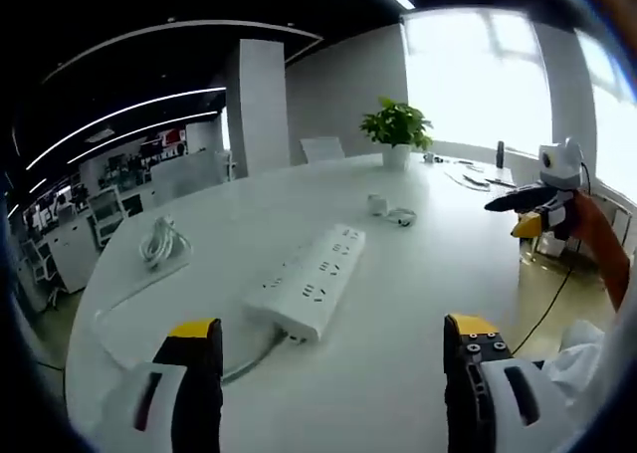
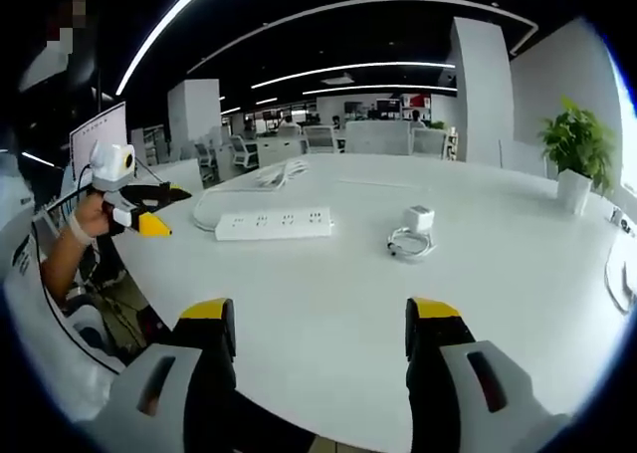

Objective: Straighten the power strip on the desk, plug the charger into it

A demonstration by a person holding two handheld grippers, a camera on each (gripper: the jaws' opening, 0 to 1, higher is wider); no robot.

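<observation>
Both tongs wide and empty; power strip (image 1: 309,279) looks rigid, light and slidey, so nudge its ends; small charger (image 2: 419,218) beside it, pinch the body, not its coiled cable (image 2: 407,242).

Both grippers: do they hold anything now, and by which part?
Nothing is held. The left gripper and right gripper are open; power strip and charger lie untouched.

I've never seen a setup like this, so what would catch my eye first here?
Probably the long white power strip lying on the big white oval desk, with a small white cube charger and its coiled cable to one side. Then the yellow-tipped left claw and right claw, both open and empty, and a leafy green potted plant at the far edge.
</observation>
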